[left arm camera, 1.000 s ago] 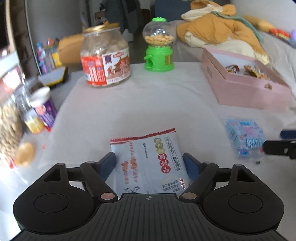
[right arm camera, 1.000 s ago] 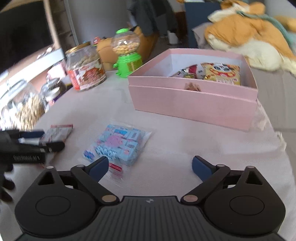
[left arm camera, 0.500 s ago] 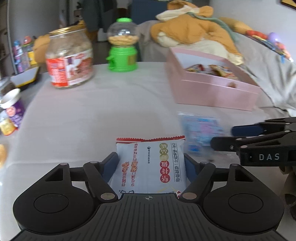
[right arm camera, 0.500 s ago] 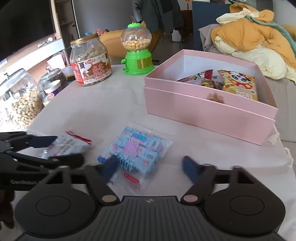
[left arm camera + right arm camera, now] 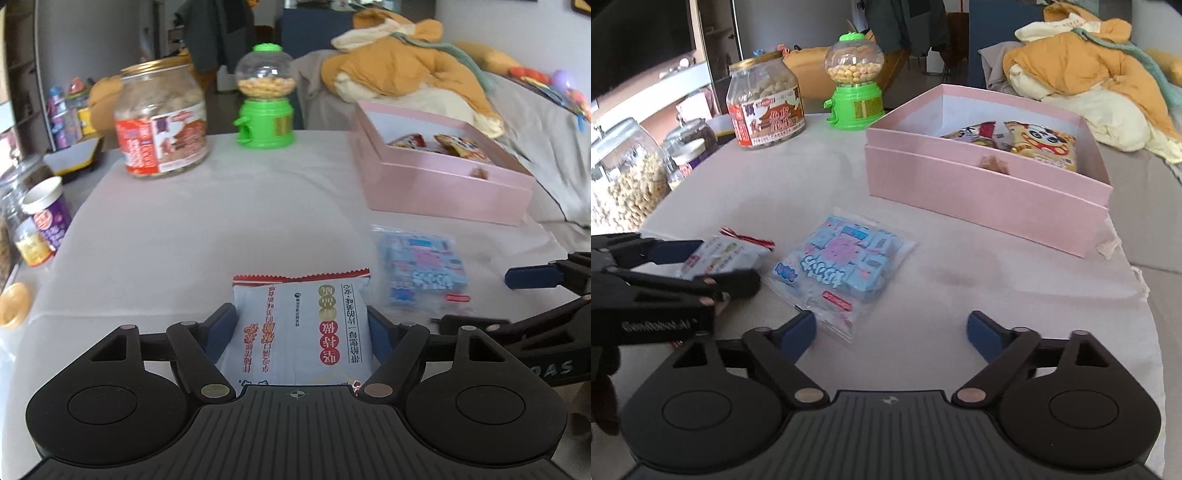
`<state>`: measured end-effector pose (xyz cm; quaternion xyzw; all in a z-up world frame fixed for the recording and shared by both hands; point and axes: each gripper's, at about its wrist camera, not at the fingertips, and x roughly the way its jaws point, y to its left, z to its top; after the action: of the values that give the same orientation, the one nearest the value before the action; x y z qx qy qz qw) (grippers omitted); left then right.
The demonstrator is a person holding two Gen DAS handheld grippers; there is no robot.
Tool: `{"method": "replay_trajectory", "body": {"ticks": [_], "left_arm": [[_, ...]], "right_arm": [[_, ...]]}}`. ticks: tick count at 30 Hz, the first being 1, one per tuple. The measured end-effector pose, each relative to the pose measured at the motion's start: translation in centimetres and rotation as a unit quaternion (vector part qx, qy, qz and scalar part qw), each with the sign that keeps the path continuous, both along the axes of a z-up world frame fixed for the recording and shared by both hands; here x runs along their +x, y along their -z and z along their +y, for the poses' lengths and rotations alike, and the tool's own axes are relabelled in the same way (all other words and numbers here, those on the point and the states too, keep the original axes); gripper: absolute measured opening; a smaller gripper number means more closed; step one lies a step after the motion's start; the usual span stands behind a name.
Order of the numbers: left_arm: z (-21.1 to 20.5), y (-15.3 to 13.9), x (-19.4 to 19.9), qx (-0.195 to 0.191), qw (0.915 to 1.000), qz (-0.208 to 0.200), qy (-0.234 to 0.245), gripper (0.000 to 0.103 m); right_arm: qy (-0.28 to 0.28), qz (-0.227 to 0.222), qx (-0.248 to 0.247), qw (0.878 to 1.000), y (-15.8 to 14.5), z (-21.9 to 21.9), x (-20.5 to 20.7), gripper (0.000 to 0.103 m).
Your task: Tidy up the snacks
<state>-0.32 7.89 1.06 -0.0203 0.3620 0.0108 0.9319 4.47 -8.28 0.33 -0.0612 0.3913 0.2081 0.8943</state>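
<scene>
My left gripper is shut on a white snack packet with red print and holds it just above the table; from the right wrist view the packet sits between its fingers. A blue candy bag lies on the white cloth, also in the left wrist view. My right gripper is open and empty, just short of the bag's near edge. An open pink box with snack packs inside stands behind; it also shows in the left wrist view.
A large cookie jar and a green gumball dispenser stand at the table's far side. Jars and a purple-labelled cup crowd the left edge. A peanut jar stands at left. A sofa with piled clothes lies beyond.
My left gripper has closed on the packet, lifted it and swung it about. My right gripper has come closer to the blue bag, its jaws still open.
</scene>
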Motion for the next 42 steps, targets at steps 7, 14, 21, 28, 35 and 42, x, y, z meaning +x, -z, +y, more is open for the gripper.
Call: {"method": "replay_trajectory", "body": {"ticks": [7, 14, 21, 28, 35, 42], "left_arm": [[1.8, 0.0, -0.4, -0.009, 0.9995, -0.006, -0.030, 0.079], [1.7, 0.0, -0.3, -0.010, 0.9995, -0.002, -0.029, 0.079], [-0.7, -0.2, -0.7, -0.028, 0.9994, 0.004, 0.018, 0.079], [-2.6, 0.3, -1.1, 0.017, 0.9996, -0.001, 0.024, 0.079], [-1.3, 0.2, -2.3, 0.030, 0.9995, 0.004, 0.001, 0.079], [-1.8, 0.5, -3.1, 0.042, 0.9990, -0.013, -0.005, 0.079]], "right_arm": [[-0.022, -0.009, 0.009, 1.000, 0.3, 2.5, 1.4, 0.100], [-0.036, -0.023, 0.003, 0.999, 0.0, 1.8, 1.4, 0.075], [-0.046, -0.024, -0.023, 0.998, -0.7, -2.6, -0.4, 0.031], [-0.009, -0.019, 0.015, 1.000, -1.5, -8.6, -0.5, 0.064], [-0.018, 0.020, 0.072, 0.997, -1.9, -6.2, 2.0, 0.072], [0.084, 0.098, 0.116, 0.985, -1.4, 1.9, 7.5, 0.096]]}}
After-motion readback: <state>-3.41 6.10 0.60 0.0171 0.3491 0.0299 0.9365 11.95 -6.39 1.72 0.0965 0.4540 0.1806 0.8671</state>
